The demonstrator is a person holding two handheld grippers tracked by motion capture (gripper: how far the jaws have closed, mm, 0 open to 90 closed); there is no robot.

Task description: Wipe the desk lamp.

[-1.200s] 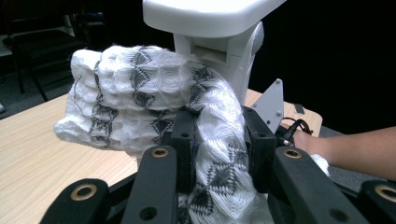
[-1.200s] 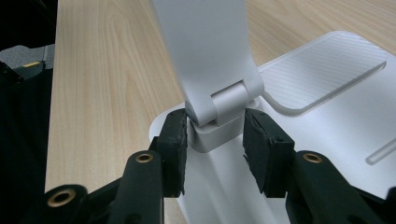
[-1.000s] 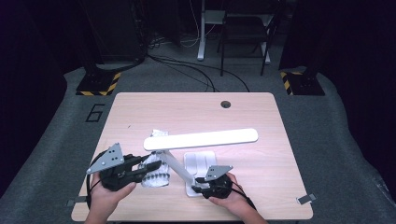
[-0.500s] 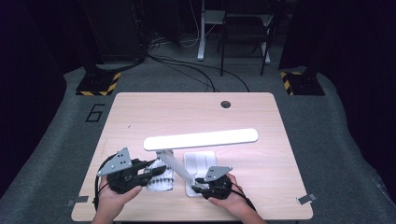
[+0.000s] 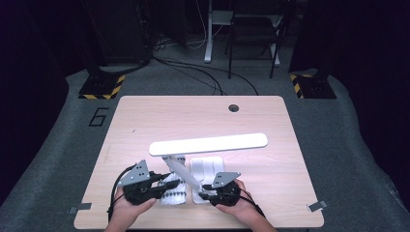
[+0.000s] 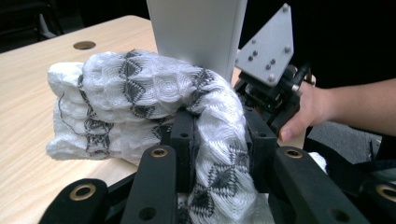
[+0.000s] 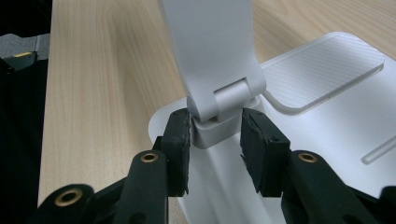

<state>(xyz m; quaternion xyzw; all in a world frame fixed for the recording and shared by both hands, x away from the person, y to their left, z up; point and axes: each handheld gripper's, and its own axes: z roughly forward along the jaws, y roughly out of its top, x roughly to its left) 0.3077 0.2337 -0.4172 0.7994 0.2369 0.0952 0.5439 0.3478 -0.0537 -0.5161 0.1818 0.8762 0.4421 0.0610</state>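
Observation:
A white desk lamp stands near the table's front edge, with a long head bar [image 5: 208, 144], a slanted arm [image 5: 180, 169] and a flat base [image 5: 208, 166]. My left gripper [image 5: 163, 182] is shut on a white knitted cloth with black diamonds [image 5: 174, 192], which rests against the foot of the arm. In the left gripper view the cloth [image 6: 140, 88] bulges past my jaws [image 6: 218, 125] in front of the lamp arm [image 6: 196, 28]. My right gripper [image 5: 205, 189] is shut on the lamp's hinge [image 7: 224, 105], one pad on each side [image 7: 215, 135], just above the base [image 7: 327, 93].
A cable hole [image 5: 234, 107] lies at the table's far edge. Beyond the table are desk legs [image 5: 209, 34], floor cables and two black-and-yellow striped feet [image 5: 101, 87]. The lamp head overhangs the middle of the table.
My left hand has sunk and shifted right, bringing the cloth against the lamp's arm foot. The right gripper stays at the hinge.

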